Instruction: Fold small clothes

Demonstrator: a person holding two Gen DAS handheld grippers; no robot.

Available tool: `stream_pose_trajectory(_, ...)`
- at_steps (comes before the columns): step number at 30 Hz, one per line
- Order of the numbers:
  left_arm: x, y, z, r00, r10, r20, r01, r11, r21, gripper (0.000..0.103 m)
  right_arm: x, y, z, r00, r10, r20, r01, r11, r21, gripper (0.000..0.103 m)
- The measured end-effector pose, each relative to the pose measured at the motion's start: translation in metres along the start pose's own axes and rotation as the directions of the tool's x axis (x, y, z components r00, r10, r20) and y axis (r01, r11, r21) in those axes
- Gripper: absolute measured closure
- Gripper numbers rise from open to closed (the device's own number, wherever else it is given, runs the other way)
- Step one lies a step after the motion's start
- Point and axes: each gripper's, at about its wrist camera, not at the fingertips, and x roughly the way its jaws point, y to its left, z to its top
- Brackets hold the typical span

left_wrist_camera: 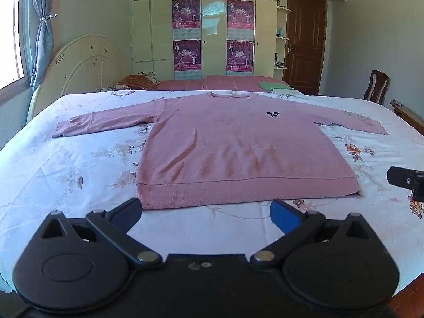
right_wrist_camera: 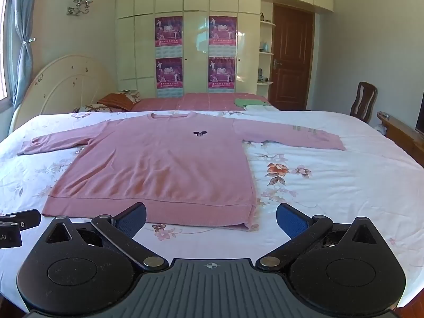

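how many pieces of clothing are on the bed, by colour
pink: 1, the pink sweater spread flat on the floral sheet
green: 1, the green garment folded at the far side
total: 2

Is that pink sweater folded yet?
No, the pink sweater lies spread flat on the bed, both sleeves out sideways.

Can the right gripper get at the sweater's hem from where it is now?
Probably yes. The right gripper is open, with the pink sweater's hem lying flat on the bedsheet just ahead, nothing in between.
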Motion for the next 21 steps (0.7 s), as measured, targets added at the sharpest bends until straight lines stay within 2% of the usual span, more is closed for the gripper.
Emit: stream_pose_trajectory(21, -0.0028, -0.0031, 0.005, 1.0, 0.01, 0.005, -0.01, 1.0, -0.001, 0.0, -0.0046, -0.0077, 0.0016, 1.0, 0.004, 0.003, -0.004, 1.0, 0.008, 0.0)
